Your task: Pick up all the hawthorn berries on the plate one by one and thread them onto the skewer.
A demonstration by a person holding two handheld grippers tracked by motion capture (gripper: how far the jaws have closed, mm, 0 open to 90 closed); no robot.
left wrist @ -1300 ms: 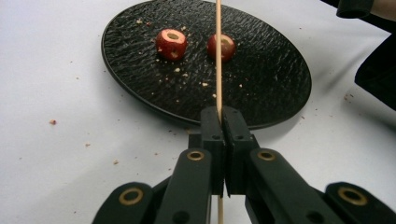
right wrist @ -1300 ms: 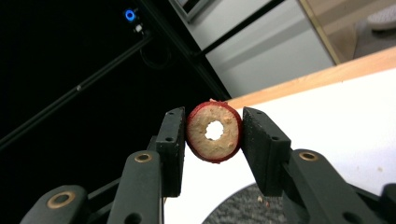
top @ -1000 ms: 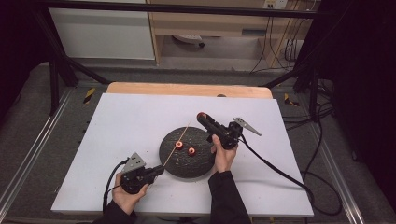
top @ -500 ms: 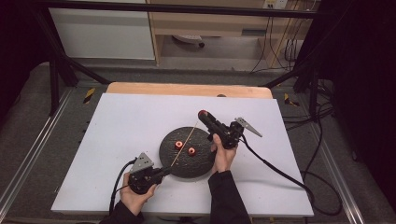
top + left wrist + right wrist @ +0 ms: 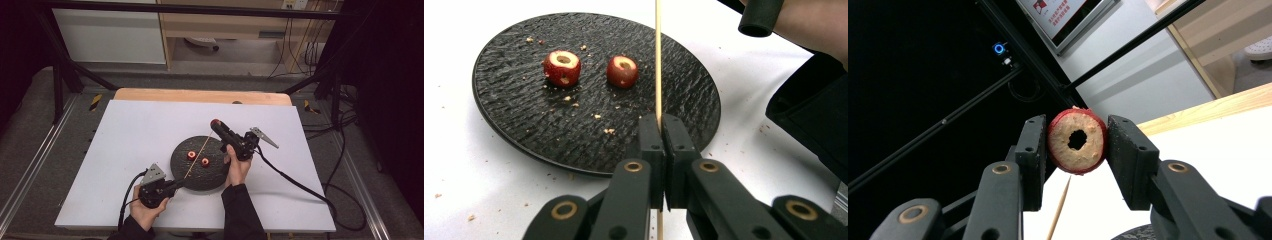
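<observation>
A black round plate (image 5: 199, 179) lies on the white table with two cored red fruits (image 5: 191, 155) (image 5: 205, 161) on it. My left gripper (image 5: 176, 184) sits at the plate's near-left edge, shut on a thin wooden skewer (image 5: 204, 145) that slants up across the plate toward the right gripper. The left gripper view has the jaws (image 5: 663, 122) clamped on the skewer (image 5: 657, 60), with both fruits (image 5: 561, 67) (image 5: 622, 71) beyond. My right gripper (image 5: 216, 123) is raised over the plate's far edge, shut on a third cored red fruit (image 5: 1090, 150); the skewer tip (image 5: 1060, 207) points up just below it.
Crumbs are scattered over the plate (image 5: 524, 115) and the white tabletop (image 5: 130, 130). A wooden strip (image 5: 200, 96) borders the table's far edge. Cables trail from both grippers, the right one (image 5: 295, 182) across the table's right side. Black frame bars stand behind the table.
The left hand has shifted slightly right toward the plate, bringing the skewer's tip closer to the fruit in the right gripper. The right hand has stayed put.
</observation>
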